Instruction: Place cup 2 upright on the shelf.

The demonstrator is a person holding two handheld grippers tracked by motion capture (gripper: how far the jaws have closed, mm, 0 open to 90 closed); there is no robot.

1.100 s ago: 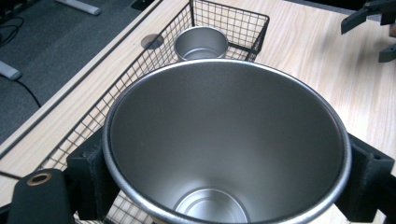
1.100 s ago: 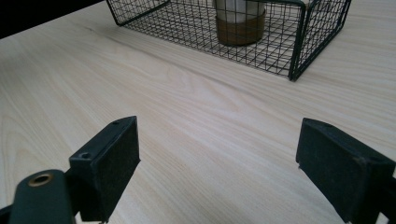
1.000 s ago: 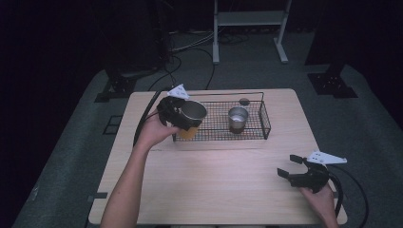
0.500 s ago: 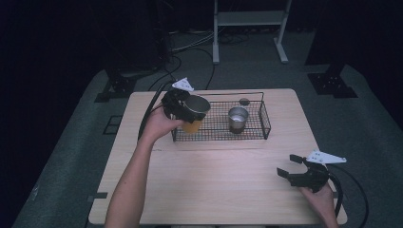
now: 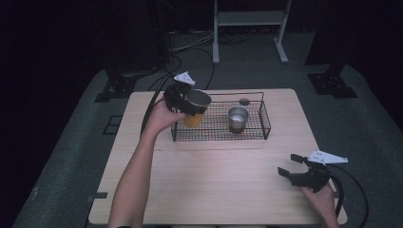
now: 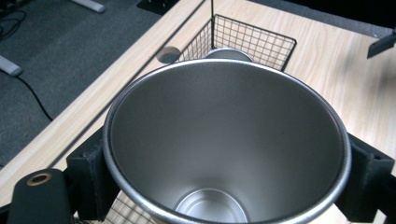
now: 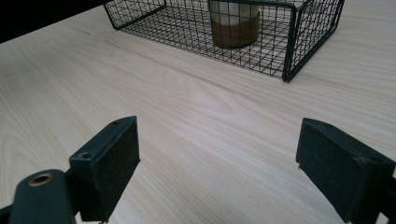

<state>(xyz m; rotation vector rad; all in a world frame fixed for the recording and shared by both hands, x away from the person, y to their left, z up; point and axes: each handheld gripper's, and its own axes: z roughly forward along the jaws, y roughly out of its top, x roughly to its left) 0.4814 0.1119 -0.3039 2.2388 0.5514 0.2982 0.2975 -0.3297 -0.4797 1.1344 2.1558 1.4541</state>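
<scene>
High view shows the left gripper (image 5: 189,102) holding a steel cup (image 5: 196,102) over the left end of the wire basket (image 5: 264,124), and under the cup I see something orange (image 5: 192,119) that I cannot identify with certainty; it may be the lower part of the same cup. In the left gripper view the cup (image 6: 224,144) is seen from above, empty inside, and the two black jaws press on its left and right sides, so this gripper is pinching the cup firmly. A second cup (image 5: 237,118) already stands upright inside the basket, near the middle, and it has a brown lower band in the right gripper view (image 7: 234,21). The right gripper (image 5: 297,169) waits near the front right corner of the table (image 5: 209,190), well apart from the basket, with its jaws spread wide and nothing between them. I judge that the work is to put cups into the basket: one cup is done, and the one in hand appears to be just above or at the basket's left part, not yet released. What is left, I think, is to lower it fully beside the first cup and open the jaws. I cannot tell if the cup already touches the basket floor.
</scene>
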